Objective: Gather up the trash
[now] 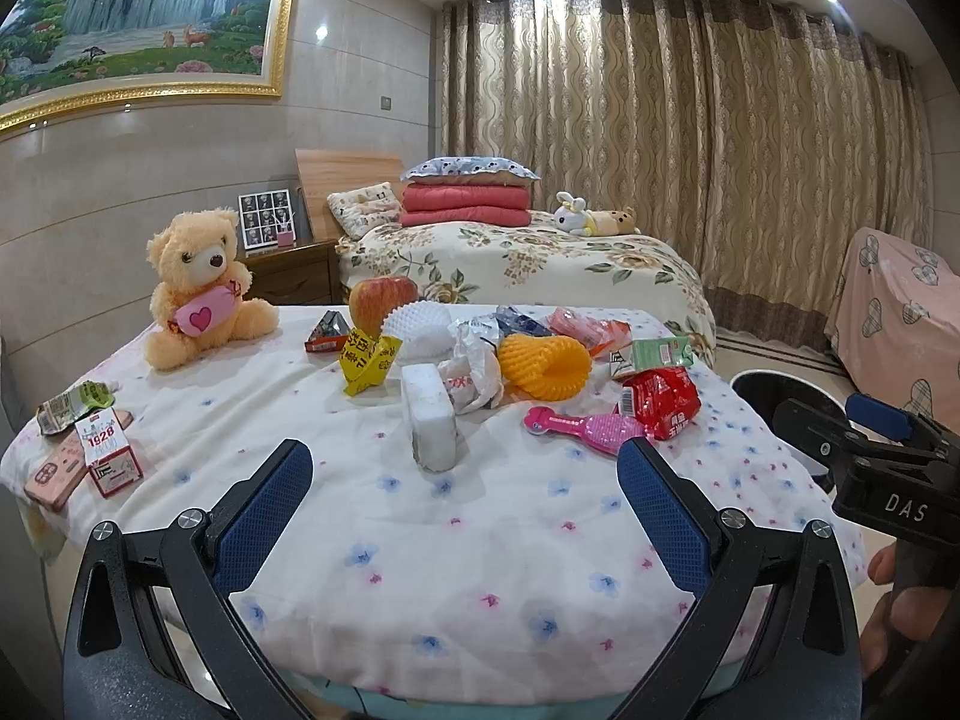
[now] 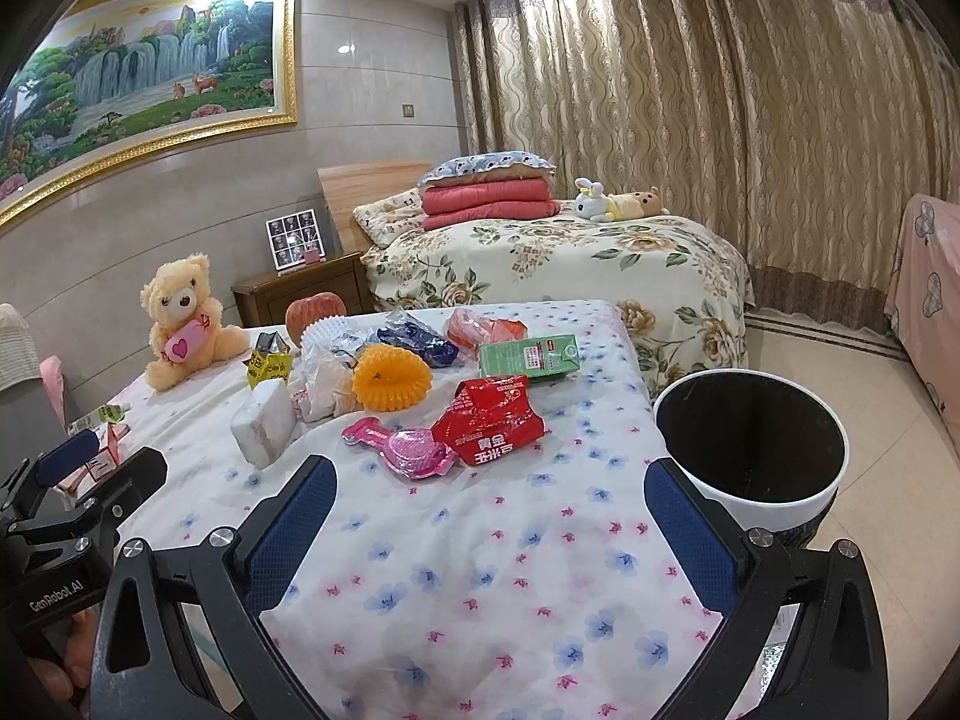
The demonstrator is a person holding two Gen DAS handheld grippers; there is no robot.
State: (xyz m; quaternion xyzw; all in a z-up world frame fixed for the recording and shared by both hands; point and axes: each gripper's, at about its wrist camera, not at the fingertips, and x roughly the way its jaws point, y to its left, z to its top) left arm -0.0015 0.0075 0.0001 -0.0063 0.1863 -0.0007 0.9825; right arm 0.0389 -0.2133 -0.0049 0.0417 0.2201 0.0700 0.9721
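Both grippers hover wide open and empty over a floral-clothed table [image 2: 480, 570] strewn with litter: the left gripper [image 1: 465, 486] faces a white foam block [image 1: 427, 423], the right gripper [image 2: 489, 507] a red wrapper [image 2: 489, 420] and pink blister pack [image 2: 402, 450]. The black-lined bin [image 2: 753, 450] stands just beside the table's right edge. The wrapper looks light, crinkly and slippery, probably best pinched at a raised fold; the foam looks stiff and crumbly, best taken across its narrow sides
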